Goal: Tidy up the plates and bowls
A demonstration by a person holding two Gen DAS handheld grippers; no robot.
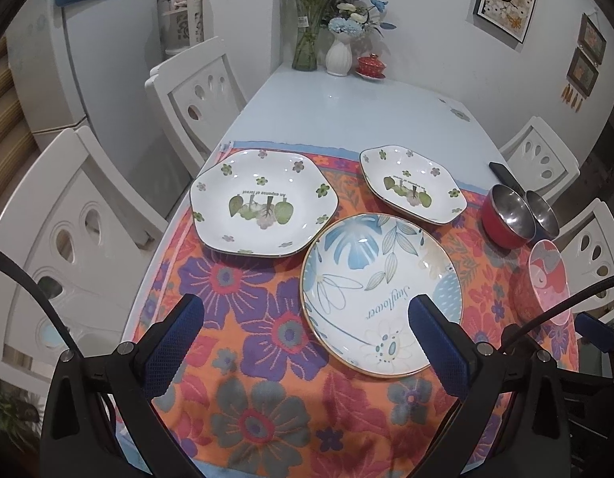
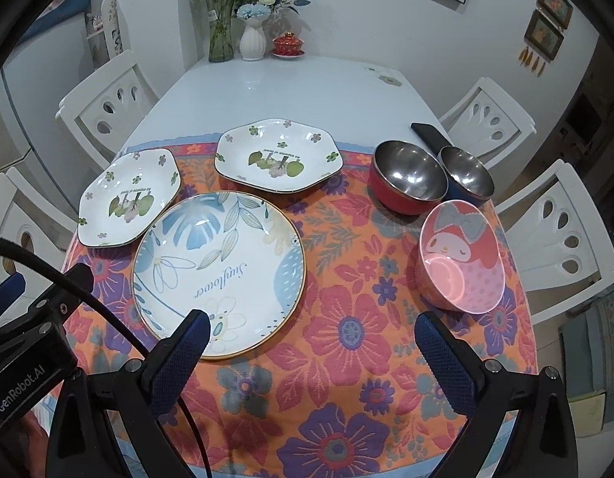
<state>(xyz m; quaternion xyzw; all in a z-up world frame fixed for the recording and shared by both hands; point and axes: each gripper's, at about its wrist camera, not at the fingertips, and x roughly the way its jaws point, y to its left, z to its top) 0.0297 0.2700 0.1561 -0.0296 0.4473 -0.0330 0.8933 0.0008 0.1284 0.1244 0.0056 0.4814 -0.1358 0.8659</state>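
The left hand-held gripper [image 1: 305, 320] hangs with its blue-padded fingers spread wide, holding nothing, above the near edge of the round white plate with blue leaves [image 1: 380, 292]. The right hand-held gripper [image 2: 311, 336] is equally wide and empty, over the orange floral cloth [image 2: 347, 338] on the bench [image 2: 287, 87]. Two white hexagonal plates with green flowers [image 2: 128, 199] [image 2: 279, 155] lie behind the round plate, apart from each other. To the right stand a red steel-lined bowl [image 2: 406, 177], a dark blue steel-lined bowl [image 2: 466, 175] touching it, and a pink cartoon bowl [image 2: 460, 257] nearer. A dark flat object [image 2: 428, 133] behind the bowls is partly hidden and hard to identify.
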